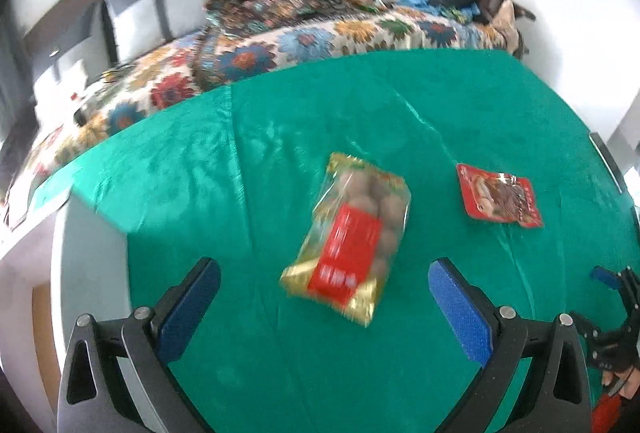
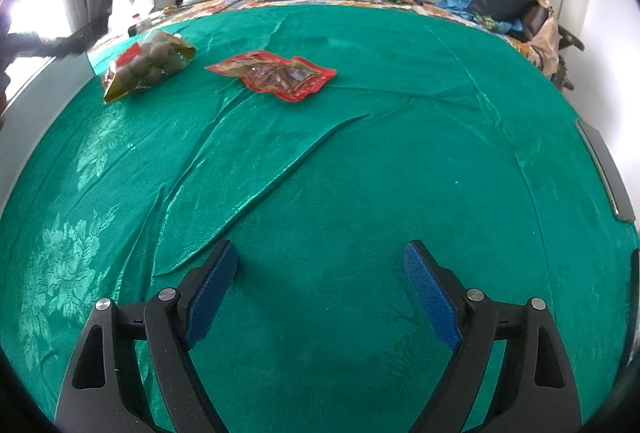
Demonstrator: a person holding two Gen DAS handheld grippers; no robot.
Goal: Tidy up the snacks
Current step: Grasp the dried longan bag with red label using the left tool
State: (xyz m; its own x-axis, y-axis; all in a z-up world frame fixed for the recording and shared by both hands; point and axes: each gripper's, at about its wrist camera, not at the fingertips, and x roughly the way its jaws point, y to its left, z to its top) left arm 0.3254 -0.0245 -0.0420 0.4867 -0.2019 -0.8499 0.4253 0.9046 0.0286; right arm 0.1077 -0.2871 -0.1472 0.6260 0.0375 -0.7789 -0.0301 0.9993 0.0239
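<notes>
- two snack packs lying on a green cloth (image 2: pixel 360 161) spread over a table, well apart from each other, neither touched.
- bag of brown balls (image 1: pixel 352 237): clear film with gold ends and a red label, lying flat just ahead of the left gripper (image 1: pixel 324 309), roughly centred between its blue pads (image 1: pixel 192 305); blurred in the left wrist view.
- left gripper spread wide, holding nothing, hovering above the cloth short of the bag.
- flat red pouch (image 1: pixel 498 195) off to the right of the bag; in the right wrist view seen far ahead, beside the bag (image 2: pixel 148 63) near the table's far left.
- right gripper (image 2: pixel 320 289) also spread wide, holding nothing, over bare cloth and well away from both packs.
- likely handling of the bag: light, lumpy, slippery film, contents free to shift; probably best pinched across the narrow width at mid-body, or on the crimped gold end (image 1: pixel 332 293), with gentle pressure to avoid crushing the balls.
- likely handling of the pouch: thin, stiffish, lying flush on the cloth; hard to get under, so best taken by an edge seam or a corner.
- risk: soft wrinkled cloth may get caught up with either pack.
</notes>
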